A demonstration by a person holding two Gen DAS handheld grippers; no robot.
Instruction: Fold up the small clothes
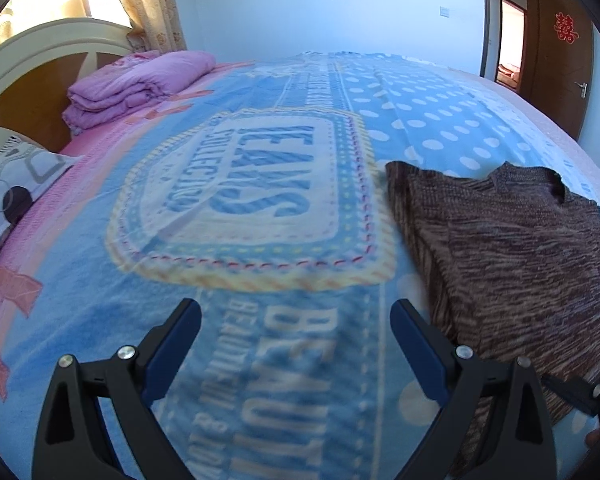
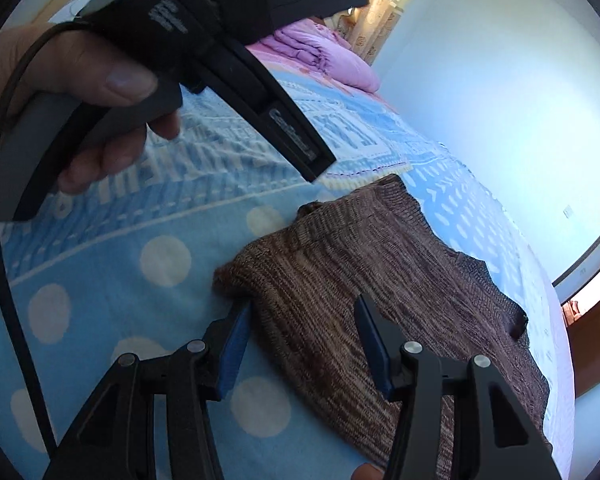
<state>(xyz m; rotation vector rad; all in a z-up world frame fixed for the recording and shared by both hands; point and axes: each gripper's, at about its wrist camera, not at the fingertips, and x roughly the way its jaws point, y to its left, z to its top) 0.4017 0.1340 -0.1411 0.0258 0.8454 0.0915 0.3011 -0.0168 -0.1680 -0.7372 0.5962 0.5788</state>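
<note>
Lying on one blanket: one brown sweater, one pink quilt; both claws, left and right, gape empty.

Bed: open blanket lying clear ahead of the left gripper; brown knit garment occupying its right side; folded pink quilt and headboard blocking the far end.
</note>
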